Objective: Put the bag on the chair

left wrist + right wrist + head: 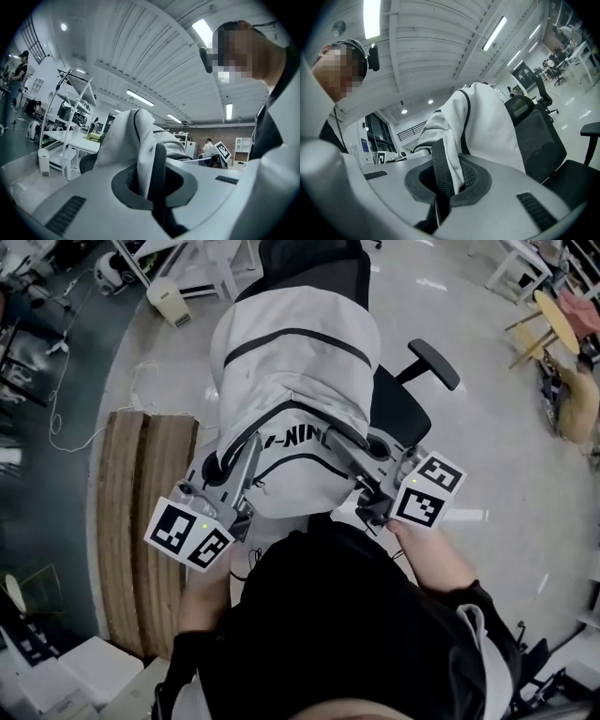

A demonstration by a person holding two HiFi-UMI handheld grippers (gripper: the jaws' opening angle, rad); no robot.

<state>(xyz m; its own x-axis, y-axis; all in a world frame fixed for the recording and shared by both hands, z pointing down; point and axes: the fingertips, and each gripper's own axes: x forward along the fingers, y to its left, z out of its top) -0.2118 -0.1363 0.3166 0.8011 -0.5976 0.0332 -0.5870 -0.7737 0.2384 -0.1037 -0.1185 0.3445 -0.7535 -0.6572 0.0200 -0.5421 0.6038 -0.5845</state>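
Observation:
A white and grey bag (292, 395) with black trim hangs in front of me, held up on both sides. My left gripper (242, 457) is shut on a black strap at the bag's left side, and my right gripper (345, 439) is shut on a strap at its right. In the left gripper view the strap (158, 171) and a fold of the bag (136, 140) sit pinched in the jaws. The right gripper view shows its strap (442, 169) pinched the same way, with the bag (485, 126) beyond. The black office chair (401, 409) stands right behind the bag; its backrest (534, 133) is close by.
A slatted wooden bench (141, 521) lies on the floor at my left. White shelving (70, 140) and a small white unit (169, 302) stand beyond the chair. A round wooden table (558, 320) is at far right. Cables (66, 418) trail on the floor at left.

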